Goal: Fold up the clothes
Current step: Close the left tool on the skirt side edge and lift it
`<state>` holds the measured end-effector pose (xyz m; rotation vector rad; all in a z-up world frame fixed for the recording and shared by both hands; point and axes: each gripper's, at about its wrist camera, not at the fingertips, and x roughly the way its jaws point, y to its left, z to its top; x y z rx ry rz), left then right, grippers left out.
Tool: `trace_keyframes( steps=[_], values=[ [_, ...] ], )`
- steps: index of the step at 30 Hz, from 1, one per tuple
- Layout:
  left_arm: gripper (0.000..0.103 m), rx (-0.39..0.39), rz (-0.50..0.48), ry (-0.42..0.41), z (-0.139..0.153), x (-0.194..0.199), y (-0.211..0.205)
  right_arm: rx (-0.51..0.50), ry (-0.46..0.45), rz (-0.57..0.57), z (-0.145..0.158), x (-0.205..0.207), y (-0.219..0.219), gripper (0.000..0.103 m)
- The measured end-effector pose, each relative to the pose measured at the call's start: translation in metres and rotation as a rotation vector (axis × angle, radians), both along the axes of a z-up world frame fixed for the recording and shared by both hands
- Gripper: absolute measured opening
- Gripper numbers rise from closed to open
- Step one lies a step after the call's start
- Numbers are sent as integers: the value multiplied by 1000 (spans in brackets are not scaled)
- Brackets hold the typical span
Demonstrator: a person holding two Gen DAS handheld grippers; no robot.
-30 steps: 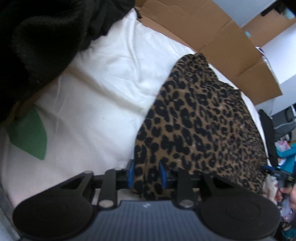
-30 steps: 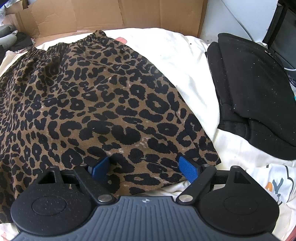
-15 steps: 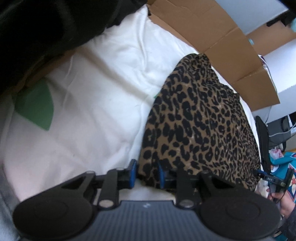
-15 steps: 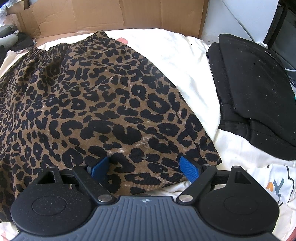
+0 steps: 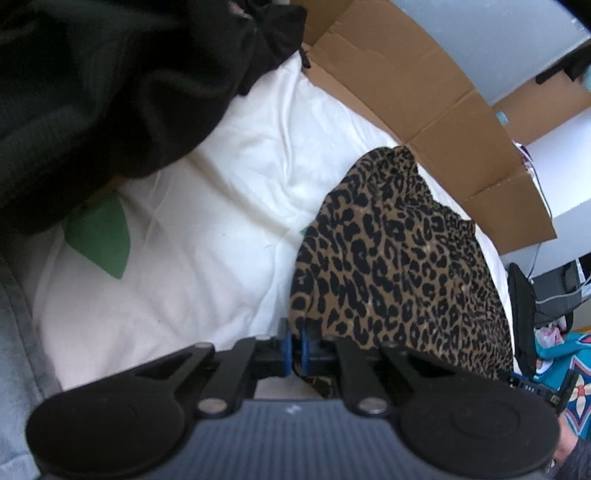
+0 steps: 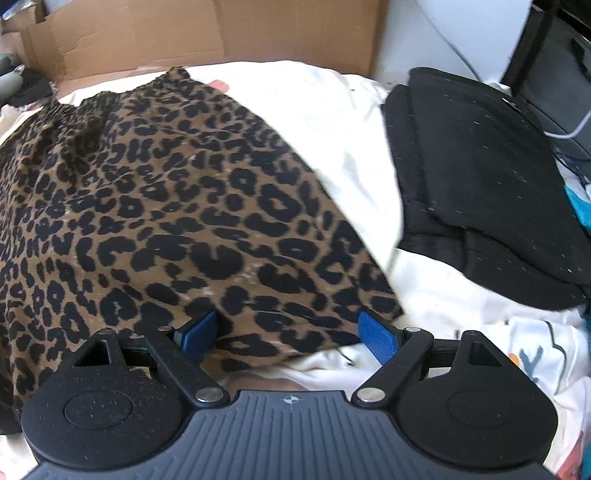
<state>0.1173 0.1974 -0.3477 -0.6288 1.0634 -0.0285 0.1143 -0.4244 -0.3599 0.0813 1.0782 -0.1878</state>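
Note:
A leopard-print skirt (image 5: 399, 266) lies spread on a white sheet (image 5: 207, 229); it also shows in the right wrist view (image 6: 166, 206), waistband at the far end. My left gripper (image 5: 294, 341) is shut on the skirt's near left hem corner. My right gripper (image 6: 288, 334) is open, its blue pads (image 6: 376, 334) on either side of the skirt's near right hem corner, the cloth lying between them.
A black garment (image 5: 92, 85) is heaped at the upper left of the left view. A folded black garment (image 6: 480, 177) lies right of the skirt. Cardboard sheets (image 6: 207, 33) line the far edge. A green patch (image 5: 101, 240) marks the sheet. Colourful cloth (image 5: 576, 373) lies at the right.
My left gripper has closed tighter on the hem corner, and its view has swung. My right gripper stays open over the other hem corner, which has slid a little.

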Motion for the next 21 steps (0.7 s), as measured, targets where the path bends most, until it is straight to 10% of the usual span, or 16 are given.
trace_keyframes(
  steps=[21],
  values=[
    [5,112,-160,-50,97,52,-104,155,-279,114,69,-27,35,86]
  ],
)
